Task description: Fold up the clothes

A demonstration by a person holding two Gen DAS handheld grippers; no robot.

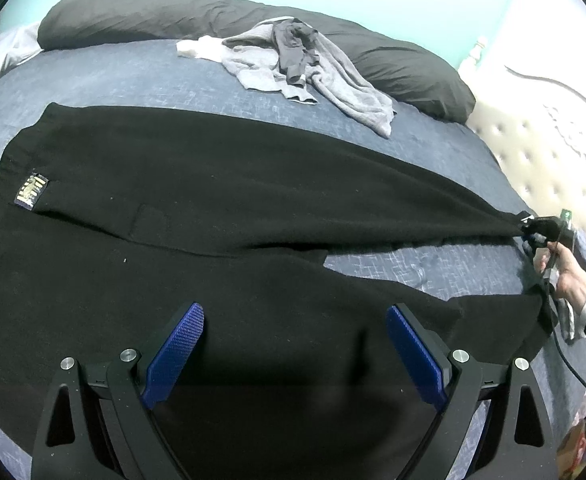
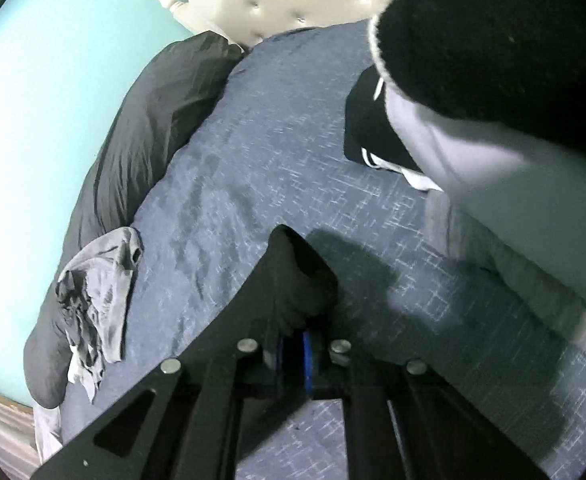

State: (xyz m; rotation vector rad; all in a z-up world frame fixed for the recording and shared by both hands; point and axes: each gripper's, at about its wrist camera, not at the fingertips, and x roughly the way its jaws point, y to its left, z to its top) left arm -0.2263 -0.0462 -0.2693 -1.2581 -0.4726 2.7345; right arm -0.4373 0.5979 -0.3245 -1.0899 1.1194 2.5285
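L claw [image 1: 295, 354] wide open, hovering over black garment [image 1: 197, 184] spread on bed [image 1: 141, 76], pads not touching it. R claw [image 2: 297, 304] clamped on garment's corner.

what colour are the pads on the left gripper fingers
Blue, with a fine textured surface, on the left gripper's pads; the left wrist view shows them best.

- A bedroom in a home.
- A bed [image 1: 133, 76] under a blue cover, with dark pillows [image 1: 141, 12] along its far edge.
- A tufted cream headboard [image 1: 541, 160].
- Loose grey clothes [image 1: 293, 60] lying on the cover.
- Pale teal wall [image 2: 53, 80], probably painted.
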